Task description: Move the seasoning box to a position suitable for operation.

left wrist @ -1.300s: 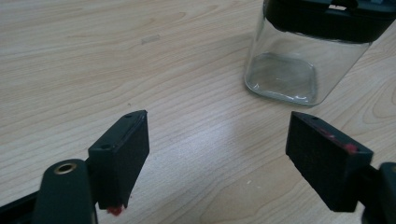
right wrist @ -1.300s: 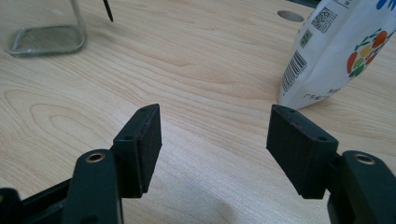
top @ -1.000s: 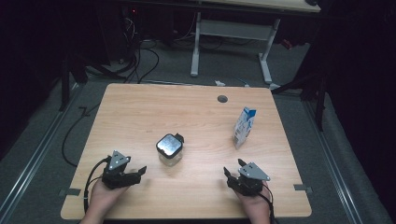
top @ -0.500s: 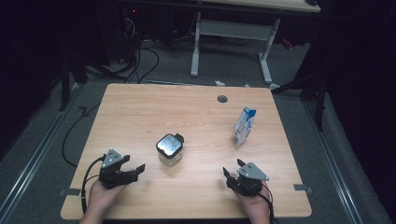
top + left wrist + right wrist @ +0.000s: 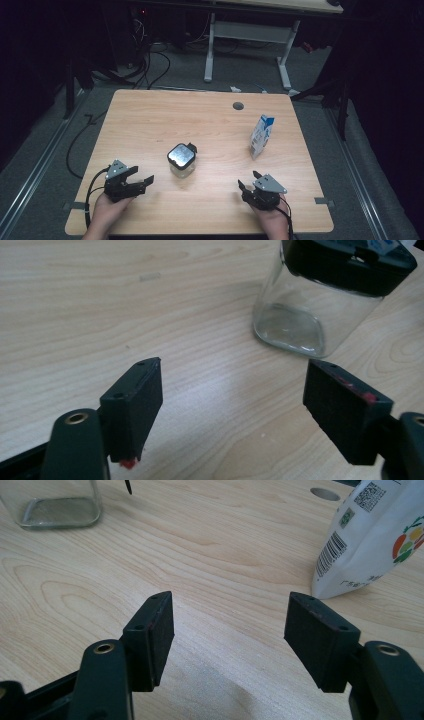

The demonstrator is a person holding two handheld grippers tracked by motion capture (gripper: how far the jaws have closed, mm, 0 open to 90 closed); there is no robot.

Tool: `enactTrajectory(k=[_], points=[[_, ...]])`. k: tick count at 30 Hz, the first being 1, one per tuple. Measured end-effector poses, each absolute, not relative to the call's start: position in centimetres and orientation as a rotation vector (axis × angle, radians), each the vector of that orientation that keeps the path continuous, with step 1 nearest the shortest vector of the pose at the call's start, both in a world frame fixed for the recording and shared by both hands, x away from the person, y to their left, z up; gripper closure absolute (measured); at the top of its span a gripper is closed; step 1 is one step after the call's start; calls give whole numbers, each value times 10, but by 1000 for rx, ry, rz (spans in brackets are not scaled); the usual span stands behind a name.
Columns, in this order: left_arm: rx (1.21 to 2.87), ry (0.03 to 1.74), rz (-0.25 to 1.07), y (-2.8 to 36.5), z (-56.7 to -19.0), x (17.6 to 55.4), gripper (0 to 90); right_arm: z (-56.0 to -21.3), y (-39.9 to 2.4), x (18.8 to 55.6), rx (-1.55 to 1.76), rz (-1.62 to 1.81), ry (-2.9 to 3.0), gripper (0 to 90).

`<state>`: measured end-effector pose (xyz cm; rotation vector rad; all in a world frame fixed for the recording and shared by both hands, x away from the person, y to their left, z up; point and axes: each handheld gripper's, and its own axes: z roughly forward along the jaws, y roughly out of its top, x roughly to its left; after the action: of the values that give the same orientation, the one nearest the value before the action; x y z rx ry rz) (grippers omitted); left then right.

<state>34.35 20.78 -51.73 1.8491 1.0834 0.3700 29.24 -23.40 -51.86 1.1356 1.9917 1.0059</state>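
Glass jar (image 5: 181, 160) with black lid upright mid-counter (image 5: 200, 125), just ahead of left gripper (image 5: 142, 181), fingers (image 5: 132, 400) released, nothing between. Right gripper (image 5: 246, 186) likewise spread and empty near front edge. Carton (image 5: 261, 135) standing farther right, apparently a drink pack.

The white bag (image 5: 372, 540) has marks printed on it. In the right gripper view, a square code made of tiny black dots sits near its top. Below that is a small green sign, then a bar code with stripes. Beside the bar code runs a line of tiny writing, too small to read. A round picture in orange and green shows on its side.
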Motion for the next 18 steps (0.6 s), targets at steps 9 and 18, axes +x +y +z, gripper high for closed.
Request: enactTrajectory(k=[9, 18], points=[[1864, 1052, 412, 207, -511, 344, 181, -519, -232, 293, 1124, 1005, 2001, 364], [1924, 981, 365, 201, -509, 344, 161, -519, -230, 292, 1108, 1005, 2012, 367]])
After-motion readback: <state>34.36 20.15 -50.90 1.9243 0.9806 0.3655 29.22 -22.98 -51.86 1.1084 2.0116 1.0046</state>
